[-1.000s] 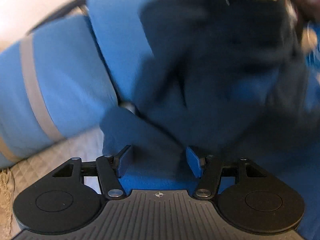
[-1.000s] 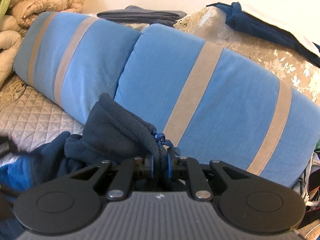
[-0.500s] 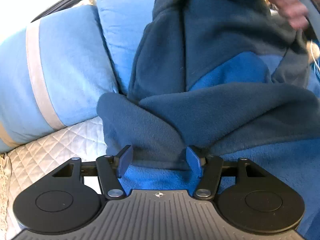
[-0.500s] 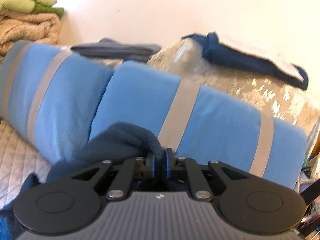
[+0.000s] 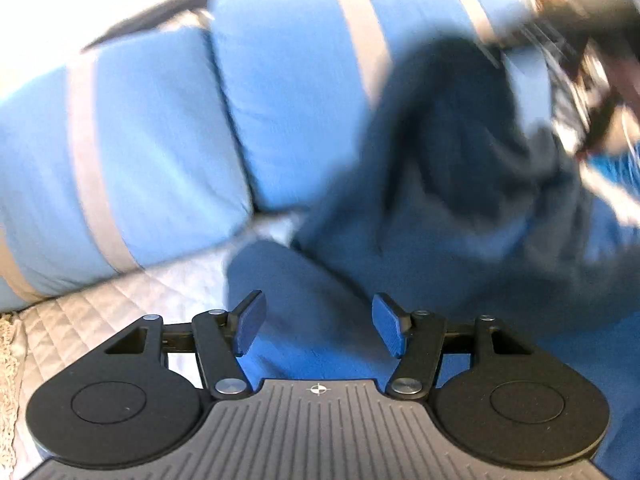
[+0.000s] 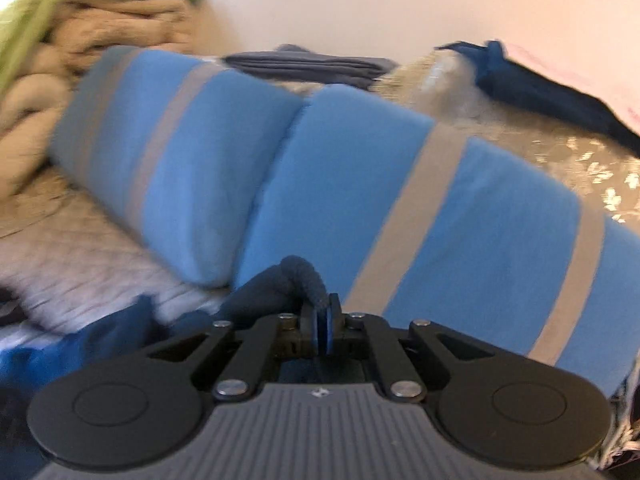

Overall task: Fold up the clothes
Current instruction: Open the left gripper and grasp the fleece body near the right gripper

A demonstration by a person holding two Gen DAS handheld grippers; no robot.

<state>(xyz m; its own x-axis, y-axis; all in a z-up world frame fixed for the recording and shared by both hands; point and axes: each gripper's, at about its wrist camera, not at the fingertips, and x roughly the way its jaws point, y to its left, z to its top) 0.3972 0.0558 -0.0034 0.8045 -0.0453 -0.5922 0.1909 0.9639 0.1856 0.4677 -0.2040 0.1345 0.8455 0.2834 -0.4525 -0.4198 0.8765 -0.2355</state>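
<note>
A fleece jacket (image 5: 460,208), dark navy with brighter blue panels, lies bunched on the quilted seat. One part of it is pulled up toward the top right, where my right gripper (image 5: 592,12) shows as a dark blur. In the right wrist view my right gripper (image 6: 323,320) is shut, with a rolled navy edge of the jacket (image 6: 298,280) caught at its pads. My left gripper (image 5: 319,326) hangs low over the near blue part of the jacket. Its jaws stand apart and the pads press on nothing.
Two blue cushions with grey stripes (image 6: 440,208) lean along the back of the seat. A quilted pale cover (image 5: 80,320) lies in front of them. Piled beige and green blankets (image 6: 60,60) stand far left. A folded grey garment (image 6: 304,62) and a navy garment (image 6: 552,88) rest behind.
The lifted part of the jacket has swung to the right and sagged lower in the left view. Less fleece shows in front of the right pads. The left jaws keep the same width.
</note>
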